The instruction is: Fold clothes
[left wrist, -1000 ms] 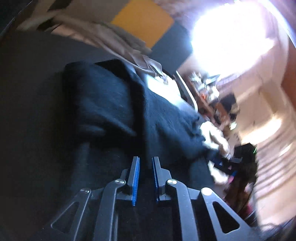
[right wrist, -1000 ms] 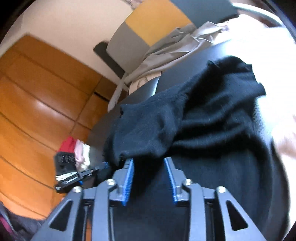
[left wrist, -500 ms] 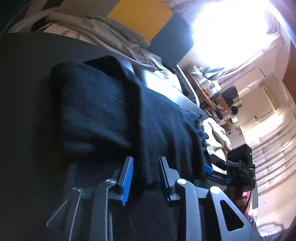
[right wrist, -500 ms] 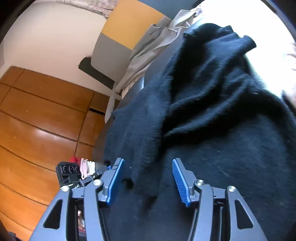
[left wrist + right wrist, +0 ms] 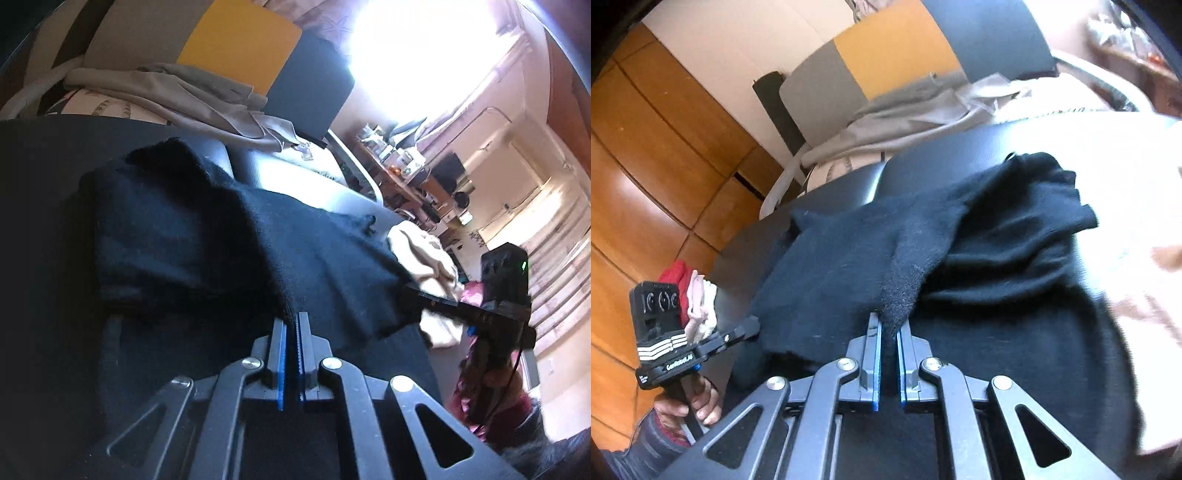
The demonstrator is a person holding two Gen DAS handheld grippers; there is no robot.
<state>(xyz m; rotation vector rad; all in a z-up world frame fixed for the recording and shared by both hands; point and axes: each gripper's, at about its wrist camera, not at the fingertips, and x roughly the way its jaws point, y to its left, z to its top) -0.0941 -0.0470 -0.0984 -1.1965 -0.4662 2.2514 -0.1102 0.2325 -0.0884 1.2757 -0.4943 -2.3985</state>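
Note:
A black knitted sweater (image 5: 184,240) lies partly folded on a dark table (image 5: 37,177). My left gripper (image 5: 291,318) is closing its jaws on the sweater's near edge, and the fabric is pinched between the blue pads. In the right wrist view the same sweater (image 5: 997,240) rises in a lifted ridge toward my right gripper (image 5: 889,325). Its jaws are closing too, with a fold of black knit pressed between the pads. Both grippers hold the near hem, side by side and a little above the table.
A grey garment (image 5: 177,88) drapes over the far table edge before a yellow and grey backrest (image 5: 240,48). A beige cloth (image 5: 424,258) lies past the sweater's right end. Red and white clothes (image 5: 694,291) and wooden cupboard doors (image 5: 646,155) are at left.
Both grippers went from open around the sweater's near edge to shut on it. The pinched hem has lifted slightly, and the fabric now pulls up into a ridge.

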